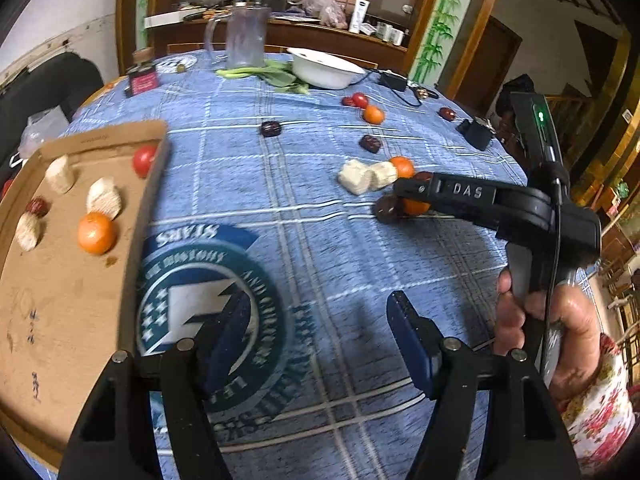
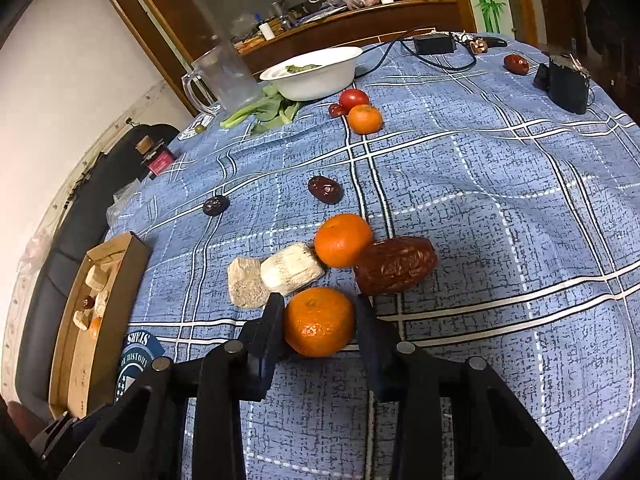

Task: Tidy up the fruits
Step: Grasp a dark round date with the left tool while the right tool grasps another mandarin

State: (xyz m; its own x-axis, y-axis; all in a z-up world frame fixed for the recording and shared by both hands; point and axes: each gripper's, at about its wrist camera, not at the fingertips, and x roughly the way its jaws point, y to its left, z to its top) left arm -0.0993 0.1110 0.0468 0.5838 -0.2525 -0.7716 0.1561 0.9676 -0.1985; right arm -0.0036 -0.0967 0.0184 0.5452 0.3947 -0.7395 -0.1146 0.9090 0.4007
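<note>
Right hand-held gripper (image 2: 318, 320): grasping a tangerine (image 2: 319, 321) that is resting on the worktop (image 2: 500, 200), near a large date (image 2: 396, 265).
Left hand-held gripper (image 1: 308, 332): hanging released over the worktop.
Cardboard tray (image 1: 60, 300): sitting left, holding fruits.

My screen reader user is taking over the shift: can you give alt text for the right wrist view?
The right gripper brackets an orange on the blue plaid tablecloth, a finger on each side. Just beyond lie another orange, a large red date and two pale cut chunks. A cardboard tray of sorted pieces sits at far left.
</note>
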